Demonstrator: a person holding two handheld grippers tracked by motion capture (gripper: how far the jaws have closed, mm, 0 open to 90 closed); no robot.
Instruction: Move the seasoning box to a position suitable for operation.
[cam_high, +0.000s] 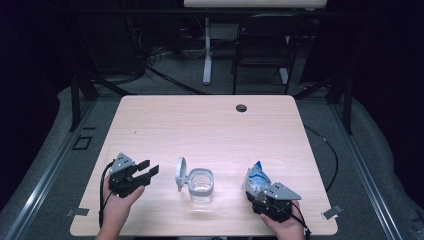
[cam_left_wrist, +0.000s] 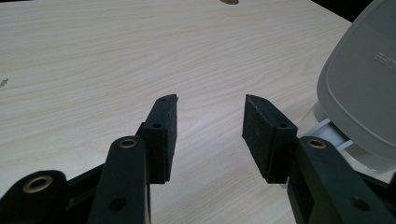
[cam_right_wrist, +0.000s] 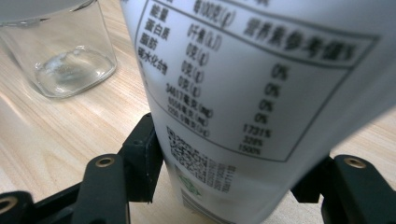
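We see right tongs (cam_high: 260, 187) clamped on pouch (cam_high: 256, 177) | left tongs (cam_high: 148, 170) wide, empty | open-lidded jar (cam_high: 201, 184) at pouch's 9 o'clock on tabletop (cam_high: 210, 125)

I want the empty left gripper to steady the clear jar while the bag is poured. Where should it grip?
Grip the glass body of the jar low down, coming in from the left gripper's side. The lid stands open on that side, so stay beneath it; the walls below look straight and bare.
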